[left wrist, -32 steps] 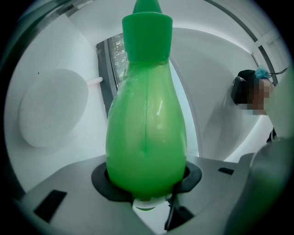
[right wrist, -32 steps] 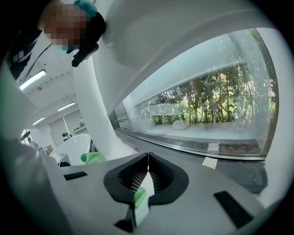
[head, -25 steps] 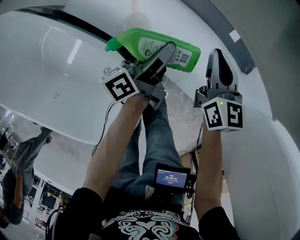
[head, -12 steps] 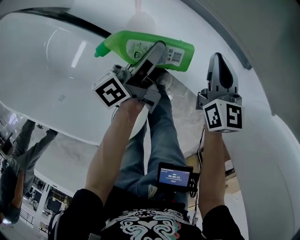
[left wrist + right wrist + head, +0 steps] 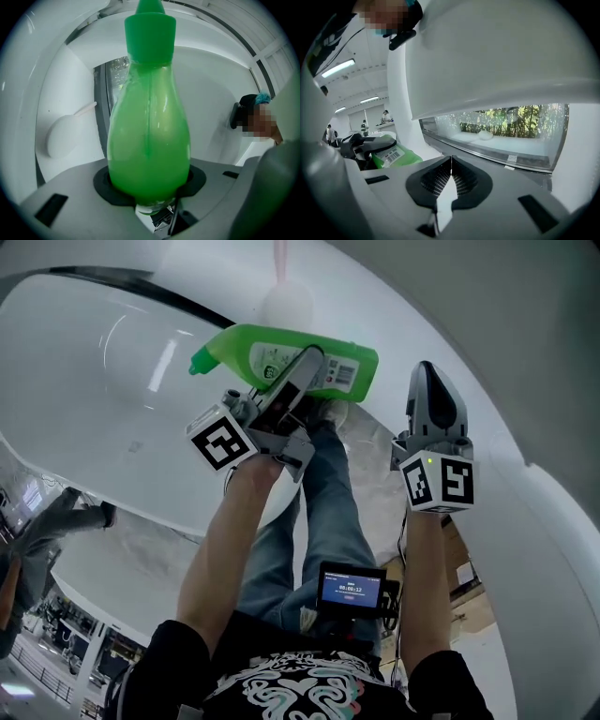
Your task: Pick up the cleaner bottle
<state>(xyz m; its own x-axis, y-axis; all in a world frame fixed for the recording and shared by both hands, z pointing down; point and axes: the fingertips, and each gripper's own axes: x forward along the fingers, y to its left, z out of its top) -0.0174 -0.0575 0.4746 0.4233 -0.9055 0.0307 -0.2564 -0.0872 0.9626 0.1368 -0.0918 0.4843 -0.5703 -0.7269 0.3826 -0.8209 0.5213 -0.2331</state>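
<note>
Since a second ago your right gripper [image 5: 427,381] has come down a little, while your left gripper [image 5: 305,367] has kept its place and its hold. The left fingers [image 5: 70,201] stand wide apart and press on the belly of the translucent green plastic cleaner bottle [image 5: 149,140], with the dark pads at its broadest part, just beside the white barcode label [image 5: 345,371]. Your right fingers [image 5: 433,180] are closed pad to pad, with nothing between them.

In the head view the bottle lies roughly level in the air. Its pointed green cap [image 5: 199,362] faces left, and only your left fingers touch it. Below and behind it curves a glossy white tub-like shell [image 5: 94,427].

Expect a light, smooth bottle with thin walls that give under pressure. The liquid inside will likely slosh toward whichever end dips and tug at your wrist. The broad middle is the right place to hold it, because the taper toward the cap would let it slide. Squeeze firmly enough to stop it rolling, but not so hard that the walls buckle.
</note>
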